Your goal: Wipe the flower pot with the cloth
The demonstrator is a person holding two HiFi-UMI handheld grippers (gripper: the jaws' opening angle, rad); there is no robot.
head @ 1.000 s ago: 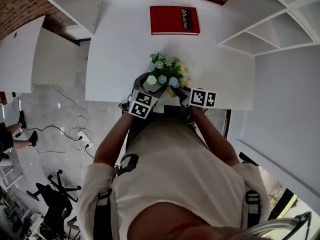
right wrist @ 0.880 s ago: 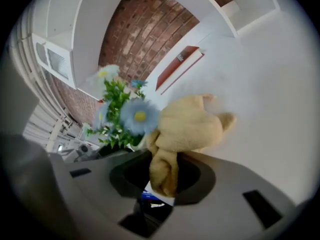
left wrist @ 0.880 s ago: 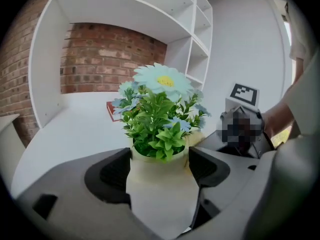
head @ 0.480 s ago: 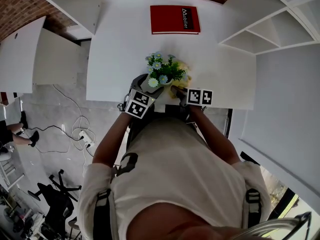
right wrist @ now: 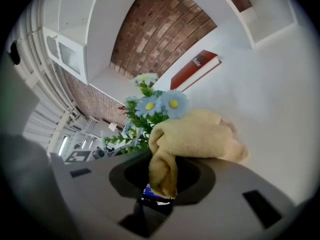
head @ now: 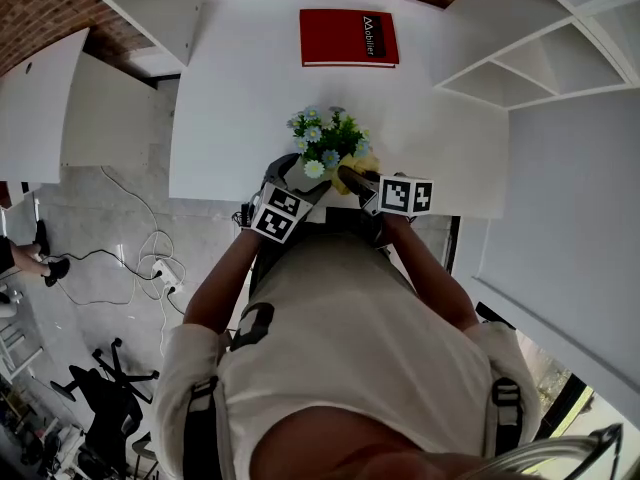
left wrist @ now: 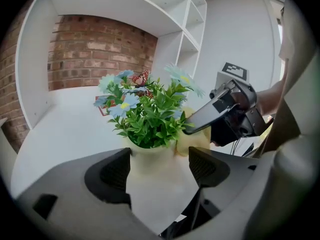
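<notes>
The cream flower pot [left wrist: 159,176] holds green leaves and blue and white flowers [head: 325,140]. It sits between the pads of my left gripper [left wrist: 157,166], which is shut on its sides near the table's front edge. In the head view the foliage and my left gripper [head: 300,181] hide most of the pot. My right gripper [head: 350,178] is shut on a bunched yellow cloth [right wrist: 197,136]. The cloth [left wrist: 192,140] lies against the pot's right side just under the leaves.
A red book [head: 349,38] lies at the far end of the white table [head: 230,98]. White shelves [head: 520,58] stand to the right and a brick wall behind. Cables and a power strip [head: 160,268] lie on the floor to the left.
The plant has shifted slightly away and to the left in the head view. More of the yellow cloth now shows at the pot's right side. My left gripper keeps its hold.
</notes>
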